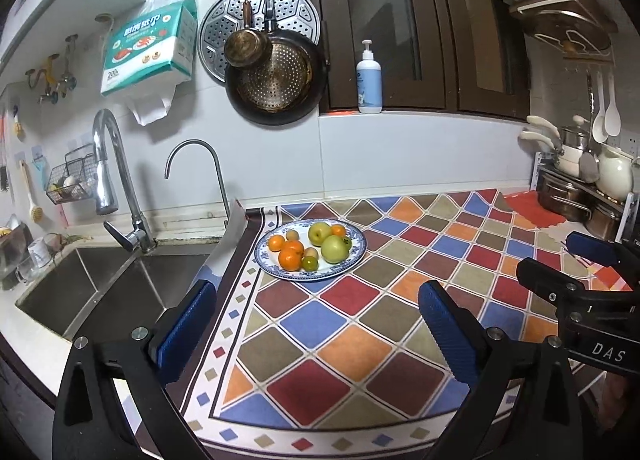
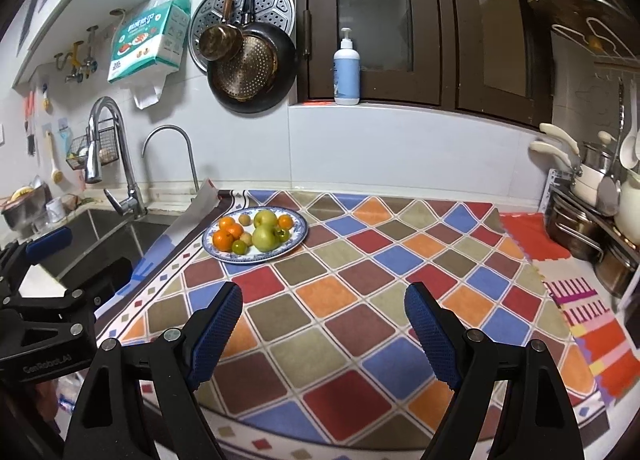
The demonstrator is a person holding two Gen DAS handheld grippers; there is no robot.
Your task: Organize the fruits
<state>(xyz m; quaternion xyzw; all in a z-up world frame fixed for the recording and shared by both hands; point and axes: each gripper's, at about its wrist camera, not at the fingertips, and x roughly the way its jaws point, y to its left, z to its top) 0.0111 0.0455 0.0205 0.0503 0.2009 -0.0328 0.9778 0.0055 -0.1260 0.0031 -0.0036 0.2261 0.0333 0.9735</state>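
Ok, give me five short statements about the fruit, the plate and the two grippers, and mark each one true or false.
1. All the fruit lies on the blue-rimmed plate. True.
2. The left gripper is shut on an orange. False: it is open and holds nothing.
3. The plate sits on the checked cloth, near the sink. True.
4. The right gripper touches the plate. False: it is open and well short of it.
5. Only oranges are on the plate. False: two green apples are there too.

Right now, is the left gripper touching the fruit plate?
Apart. The left wrist view shows the open left gripper well short of the plate, bare tablecloth between.
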